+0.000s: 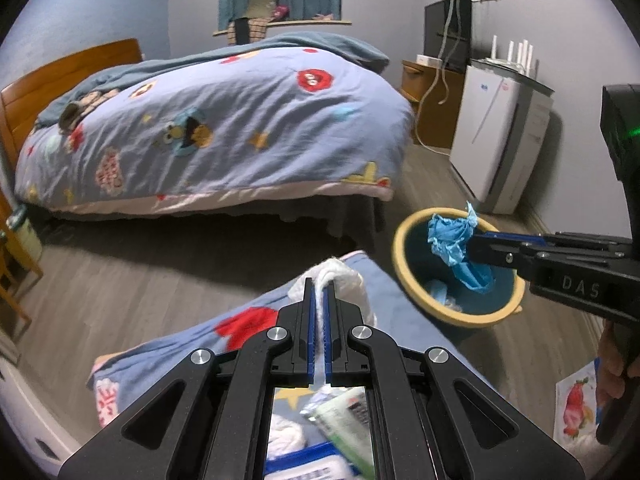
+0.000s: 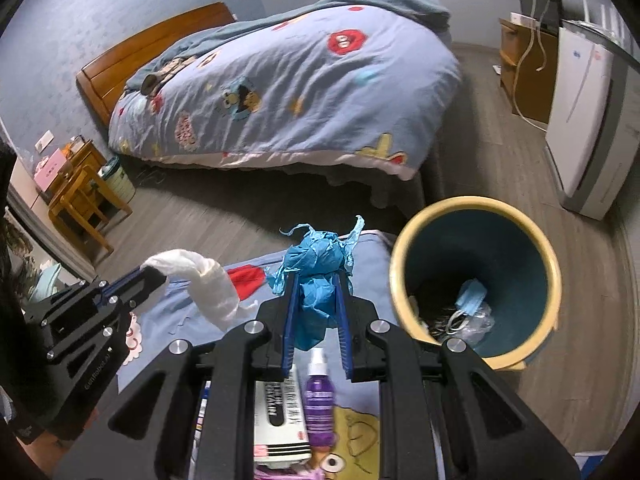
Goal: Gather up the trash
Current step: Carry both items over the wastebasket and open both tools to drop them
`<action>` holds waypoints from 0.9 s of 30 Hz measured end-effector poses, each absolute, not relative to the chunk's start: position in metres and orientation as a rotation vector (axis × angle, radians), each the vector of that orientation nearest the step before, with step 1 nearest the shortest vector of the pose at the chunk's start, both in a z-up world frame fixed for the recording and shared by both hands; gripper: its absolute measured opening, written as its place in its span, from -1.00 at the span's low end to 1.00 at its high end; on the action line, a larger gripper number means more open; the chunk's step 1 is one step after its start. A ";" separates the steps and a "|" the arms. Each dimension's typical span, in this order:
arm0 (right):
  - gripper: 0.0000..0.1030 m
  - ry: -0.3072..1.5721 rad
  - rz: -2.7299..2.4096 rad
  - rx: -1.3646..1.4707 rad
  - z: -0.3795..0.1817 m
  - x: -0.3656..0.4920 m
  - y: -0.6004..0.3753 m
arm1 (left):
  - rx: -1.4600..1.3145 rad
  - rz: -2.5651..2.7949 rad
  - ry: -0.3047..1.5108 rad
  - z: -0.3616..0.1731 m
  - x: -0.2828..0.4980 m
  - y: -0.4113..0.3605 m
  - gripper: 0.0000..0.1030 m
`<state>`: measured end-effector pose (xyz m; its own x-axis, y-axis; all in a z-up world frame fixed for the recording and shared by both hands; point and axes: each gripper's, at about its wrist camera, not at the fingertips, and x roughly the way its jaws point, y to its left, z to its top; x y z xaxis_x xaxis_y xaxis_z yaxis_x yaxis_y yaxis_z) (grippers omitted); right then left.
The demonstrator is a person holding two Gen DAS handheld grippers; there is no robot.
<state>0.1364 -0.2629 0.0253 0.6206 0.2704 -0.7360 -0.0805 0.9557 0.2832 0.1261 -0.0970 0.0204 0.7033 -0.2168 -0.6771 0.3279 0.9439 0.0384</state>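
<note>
Left wrist view: left gripper [image 1: 319,286] is clamped on a white tissue [image 1: 344,280], jaws nearly touching with a thin fold of it pinched between the blue pads [image 1: 309,320]. The rest of the tissue bunches past the fingertips and droops to the right. Below it lies a blue cartoon sheet [image 1: 192,344] (red patch just left of the fingers). Through the gripper frame: a blurred green-white packet [image 1: 344,420] and a blue-edged pack [image 1: 304,464], both on the sheet.

Right gripper [image 1: 472,248] comes in from the right edge, closed on a crumpled blue wad [image 1: 452,240]. In this view the wad hangs over the mouth of the bin [image 1: 404,240], which has a cream rim and a dark teal inside, and stands on the floor [image 1: 120,280] beside the sheet.

Right wrist view: same grip, with the wad squeezed between the pads and bulging above the fingertips. The bin is to the right of the gripper, upright, with a blue face mask [image 2: 472,296] and clear plastic scraps [image 2: 468,324] at the bottom. Under the gripper sit a purple spray bottle [image 2: 320,396] and a white box [image 2: 280,420], both on the sheet.

Further out: a bed [image 1: 224,128] with a matching quilt, and a white appliance [image 1: 492,140] against the right wall.
</note>
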 end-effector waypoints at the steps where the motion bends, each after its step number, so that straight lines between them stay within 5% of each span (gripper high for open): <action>1: -0.67 0.877 0.192 0.230 0.026 0.136 -0.271 | 0.165 -0.312 0.731 0.019 0.126 -0.103 -0.92; 9: -0.67 0.850 0.073 0.058 0.032 0.143 -0.332 | 0.216 -0.386 0.748 0.008 0.120 -0.150 -0.92; 27: -0.67 0.983 -0.068 0.151 -0.024 0.167 -0.419 | 0.266 -0.510 0.831 -0.023 0.135 -0.228 -0.92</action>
